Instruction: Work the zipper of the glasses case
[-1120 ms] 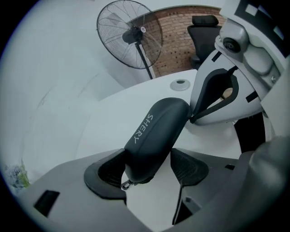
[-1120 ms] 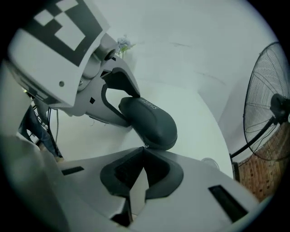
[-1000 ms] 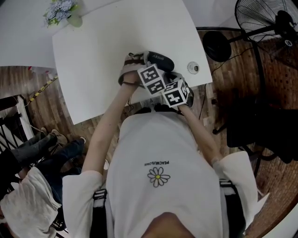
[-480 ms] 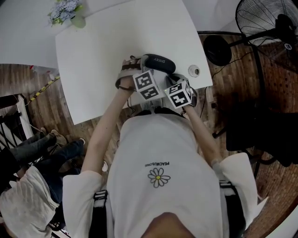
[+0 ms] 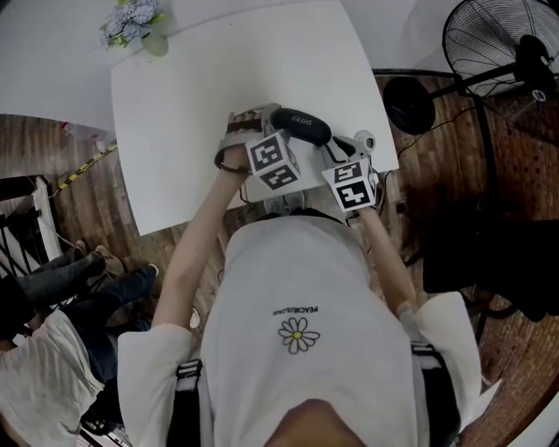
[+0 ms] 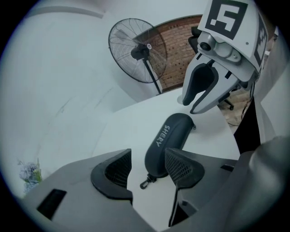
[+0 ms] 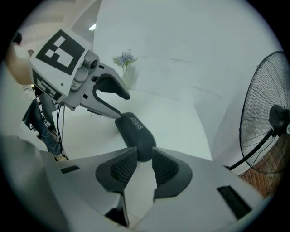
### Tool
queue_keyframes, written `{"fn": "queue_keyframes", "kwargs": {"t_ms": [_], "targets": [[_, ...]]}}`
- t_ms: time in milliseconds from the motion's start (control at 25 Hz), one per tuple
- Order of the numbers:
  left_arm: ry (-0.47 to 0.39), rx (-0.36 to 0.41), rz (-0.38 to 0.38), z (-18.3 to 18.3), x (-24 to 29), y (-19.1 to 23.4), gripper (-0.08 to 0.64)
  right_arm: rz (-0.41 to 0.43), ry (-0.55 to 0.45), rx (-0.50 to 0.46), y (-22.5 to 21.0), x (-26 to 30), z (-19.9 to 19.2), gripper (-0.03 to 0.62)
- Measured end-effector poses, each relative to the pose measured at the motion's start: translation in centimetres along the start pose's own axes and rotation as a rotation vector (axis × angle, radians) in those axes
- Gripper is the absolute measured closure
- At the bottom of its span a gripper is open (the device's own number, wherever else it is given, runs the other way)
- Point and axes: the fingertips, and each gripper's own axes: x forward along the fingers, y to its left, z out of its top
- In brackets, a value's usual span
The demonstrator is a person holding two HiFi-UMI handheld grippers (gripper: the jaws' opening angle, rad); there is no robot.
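Note:
The black glasses case (image 5: 301, 125) lies on the white table (image 5: 175, 131), with a small clip (image 6: 146, 183) at its near end and a zipper pull (image 6: 195, 128) at the far end. My left gripper (image 6: 147, 165) hovers over the clip end. Its jaws have just been closing but stand open, and the pads (image 6: 115, 170) do not touch the case. My right gripper (image 7: 144, 165) hangs over the other end of the case (image 7: 135, 133). Its jaws are only narrowly apart, with bare table showing through the gap and nothing held. Both marker cubes (image 5: 272, 160) (image 5: 354, 185) sit near the table's front edge.
A small round white object (image 5: 363, 140) lies by the table's right edge. A vase of flowers (image 5: 144, 26) stands at the far left corner. A standing fan (image 5: 498, 44) is on the wooden floor to the right. My body is close against the front edge.
Both grippers have lifted away from the case. The two marker cubes, side by side before, have drawn apart, the right one going right. The case stays on the table.

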Motion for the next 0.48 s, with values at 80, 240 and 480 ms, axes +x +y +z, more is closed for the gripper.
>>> {"fn": "queue_keyframes", "kwargs": {"t_ms": [80,240,480], "targets": [[-0.027,-0.012,0.04,1.2,-1.0,1.8,0.325,-0.033,-0.045,-0.015,-1.5,-0.8,2.0,0.517],[-0.113,-0.1,0.124,3.9,-3.7,6.1,0.355,-0.092,-0.154,-0.055,-4.2,-1.9,7.0,0.517],[-0.312,-0.365,0.373,5.3,-10.9,13.4,0.511,-0.166,-0.367,-0.11,-6.6,-4.8,14.9,0.517]]}}
